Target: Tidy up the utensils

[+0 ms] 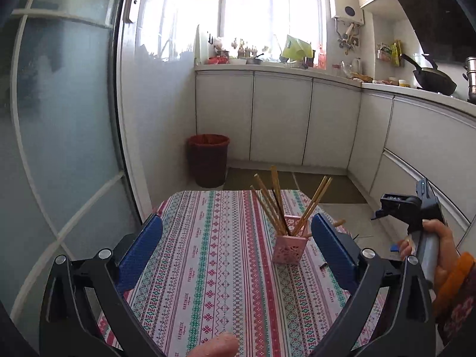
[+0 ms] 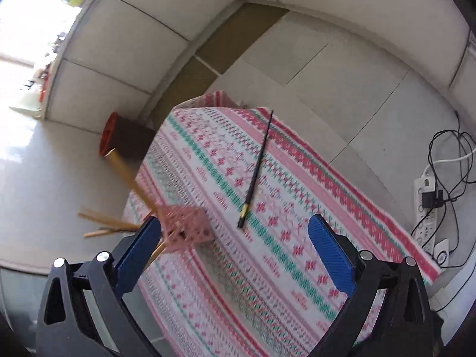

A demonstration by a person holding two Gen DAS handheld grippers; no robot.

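I hold my left tongs (image 1: 236,238) wide and empty above the near half of the tabletop (image 1: 208,261), which is covered by a striped patterned cloth. A pink chopstick holder (image 1: 290,248) stands upright on it, right of centre, with wooden chopsticks (image 1: 273,202) fanned out of its top. My right tongs (image 2: 235,238) are also spread wide, gripping nothing. A single black chopstick (image 2: 257,169) lies flat on the cloth just beyond them, right of the holder. A red waste bin (image 1: 208,159) sits on the floor behind.
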